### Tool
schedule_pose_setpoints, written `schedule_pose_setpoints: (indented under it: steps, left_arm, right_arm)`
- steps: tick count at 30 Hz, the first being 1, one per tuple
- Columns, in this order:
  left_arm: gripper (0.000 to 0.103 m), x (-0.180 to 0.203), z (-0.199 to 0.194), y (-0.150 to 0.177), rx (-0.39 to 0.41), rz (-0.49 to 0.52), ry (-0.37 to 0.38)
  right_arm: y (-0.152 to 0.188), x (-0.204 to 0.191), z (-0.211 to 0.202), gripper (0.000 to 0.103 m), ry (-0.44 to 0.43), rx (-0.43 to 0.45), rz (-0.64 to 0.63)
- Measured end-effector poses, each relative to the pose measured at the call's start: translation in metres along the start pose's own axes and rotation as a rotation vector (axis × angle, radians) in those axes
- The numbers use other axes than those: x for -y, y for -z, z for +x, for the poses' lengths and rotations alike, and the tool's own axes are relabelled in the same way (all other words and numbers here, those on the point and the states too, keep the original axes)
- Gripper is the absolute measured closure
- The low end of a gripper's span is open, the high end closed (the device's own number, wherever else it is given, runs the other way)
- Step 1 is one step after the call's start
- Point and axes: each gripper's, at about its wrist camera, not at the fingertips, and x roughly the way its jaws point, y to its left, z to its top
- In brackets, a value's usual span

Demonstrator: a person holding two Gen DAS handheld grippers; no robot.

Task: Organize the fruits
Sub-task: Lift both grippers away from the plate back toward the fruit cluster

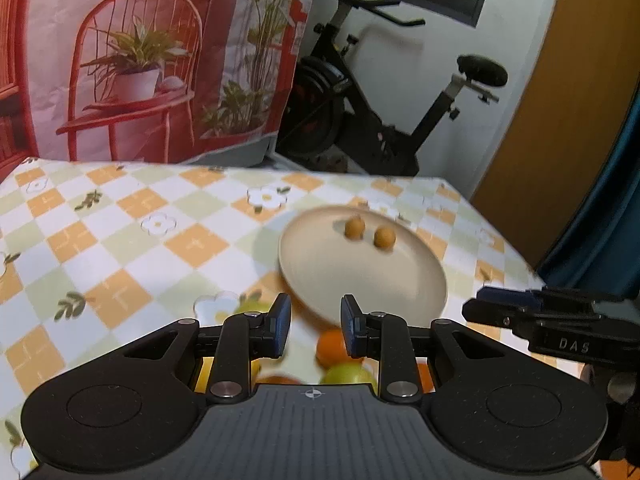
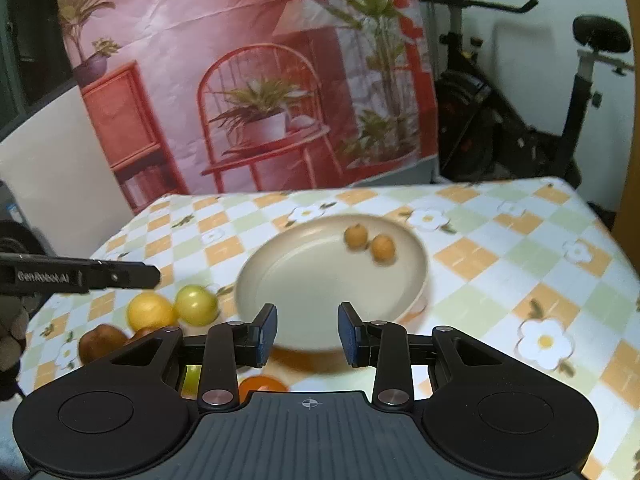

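Left wrist view, left to right:
- Checked orange, green and white cloth with daisy print over the worktop [image 1: 120, 240].
- Left hand-held gripper [image 1: 316, 326] low in the middle, tilted down toward the worktop, blue pads drawn close together with only a narrow gap, pinching nothing.
- Just behind its fingers and partly hidden, a pale green round fruit [image 1: 252, 306], an orange round fruit [image 1: 332, 346] and a green round fruit [image 1: 348, 374], all blurred.
- Beyond the fingertips, a cream round ceramic plate [image 1: 320, 268] flat on the cloth, its near rim just past the pads.
- On the far side of the plate, two small tan round fruits [image 1: 354, 227] side by side, near each other, well beyond the pads. Both ball-shaped, so no long axis or pointing direction to tell.
- At the right edge, the right hand-held gripper [image 1: 500, 308], black, reaching in level toward the left.

Right wrist view, left to right:
- A gloved hand [image 2: 12, 336] at the left edge, with the left tool's black finger lying level above the loose fruit.
- A brown round fruit [image 2: 100, 342], a yellow round fruit [image 2: 150, 312] and a yellow-green round fruit [image 2: 196, 305] clustered on the cloth left of the plate.
- Right tool's pads likewise nearly together, empty, over the plate's near rim.
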Motion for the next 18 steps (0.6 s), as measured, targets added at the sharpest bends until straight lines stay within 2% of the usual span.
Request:
schedule_pose_setpoints:
  steps: [6,12,18]
  left_arm:
    - [0.074,0.005,-0.014,0.020,-0.019,-0.008,-0.007]
    - [0.074,0.017,-0.027,0.037,-0.039,0.023,-0.022]
    - [0.074,0.019,-0.044,0.044,-0.017,-0.028,-0.046]
  right_arm:
    - [0.008,-0.008,-0.004,0.071,-0.045,-0.012,0.006]
    - [0.011,-0.023,-0.018,0.071,-0.053,0.027,0.009]
    - [0.017,-0.038,-0.042,0.071,-0.067,0.073,-0.018]
